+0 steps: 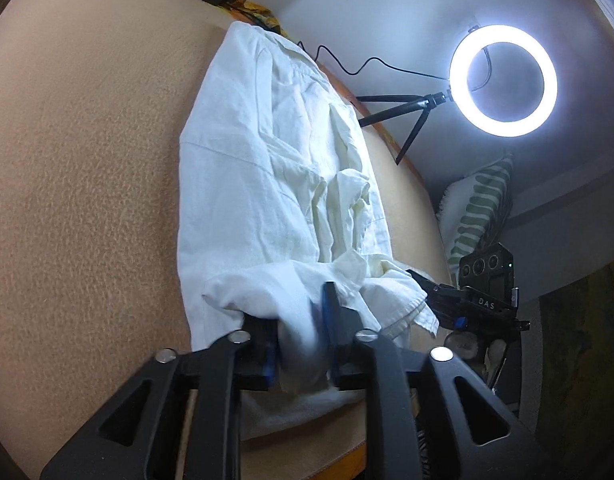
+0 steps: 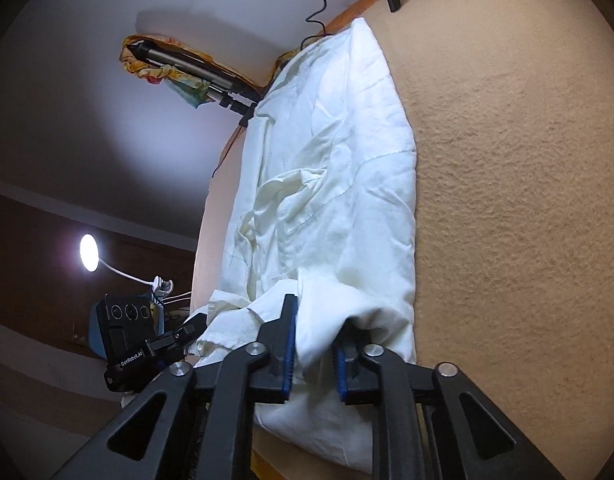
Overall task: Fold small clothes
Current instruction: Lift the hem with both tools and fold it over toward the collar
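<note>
A white garment (image 1: 267, 160) (image 2: 339, 160) lies lengthwise on the beige padded table (image 1: 87, 160) (image 2: 507, 200), its middle creased and bunched. Its near hem is folded back over the body. My left gripper (image 1: 295, 312) stands at that near end. A fold of the white cloth hangs loosely between its blue pads, which are parted. My right gripper (image 2: 317, 316) sits at the same end on the other side, jaws likewise apart around a hanging fold. Each wrist view shows the other gripper, the right gripper (image 1: 467, 300) and the left gripper (image 2: 147, 344), beside the hem.
A lit ring light (image 1: 503, 80) on a small tripod stands at the table's far edge, with a cable trailing. A leaf-patterned cushion (image 1: 479, 216) lies beyond the table. A desk lamp (image 2: 89, 254) glows off the table. A folded tripod on coloured cloth (image 2: 167, 68) lies at the far corner.
</note>
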Demonstrator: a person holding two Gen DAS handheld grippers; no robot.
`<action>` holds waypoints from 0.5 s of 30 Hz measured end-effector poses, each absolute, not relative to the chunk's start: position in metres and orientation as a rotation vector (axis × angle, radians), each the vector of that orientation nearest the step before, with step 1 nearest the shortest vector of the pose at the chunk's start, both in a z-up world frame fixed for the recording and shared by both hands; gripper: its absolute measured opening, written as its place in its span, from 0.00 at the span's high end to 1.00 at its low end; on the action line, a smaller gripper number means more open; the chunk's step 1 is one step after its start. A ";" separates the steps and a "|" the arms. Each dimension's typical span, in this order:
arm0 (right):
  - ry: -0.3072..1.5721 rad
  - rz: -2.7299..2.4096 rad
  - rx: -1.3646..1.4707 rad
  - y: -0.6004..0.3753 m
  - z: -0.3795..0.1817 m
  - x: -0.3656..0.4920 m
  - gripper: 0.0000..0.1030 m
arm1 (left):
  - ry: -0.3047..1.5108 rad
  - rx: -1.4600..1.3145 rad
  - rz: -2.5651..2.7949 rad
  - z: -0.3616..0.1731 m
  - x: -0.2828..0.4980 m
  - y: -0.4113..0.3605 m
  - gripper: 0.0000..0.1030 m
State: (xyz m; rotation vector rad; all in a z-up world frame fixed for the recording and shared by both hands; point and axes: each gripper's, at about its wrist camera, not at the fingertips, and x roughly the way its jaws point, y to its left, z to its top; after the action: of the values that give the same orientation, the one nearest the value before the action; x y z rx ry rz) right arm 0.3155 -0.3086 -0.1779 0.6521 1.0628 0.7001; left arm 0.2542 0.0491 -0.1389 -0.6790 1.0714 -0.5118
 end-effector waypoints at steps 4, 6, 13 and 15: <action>0.961 0.686 0.607 -0.321 -0.155 0.305 0.63 | 0.987 -0.663 -0.513 -0.117 0.251 0.053 0.56; 0.912 0.677 0.587 -0.328 -0.143 0.298 0.63 | 0.931 -0.622 -0.498 -0.101 0.247 0.058 0.56; 0.857 0.718 0.304 -0.308 -0.128 0.263 0.71 | 0.855 -0.463 -0.541 -0.087 0.221 0.043 0.56; 0.853 0.690 0.177 -0.290 -0.130 0.256 0.71 | 0.894 -0.401 -0.533 -0.096 0.219 0.031 0.56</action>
State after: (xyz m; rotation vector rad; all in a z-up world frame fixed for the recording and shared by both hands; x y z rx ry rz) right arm 0.2557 -0.2903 -0.1297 0.1773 0.8534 0.6904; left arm 0.2191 0.0312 -0.0964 -0.4010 0.8936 -0.5332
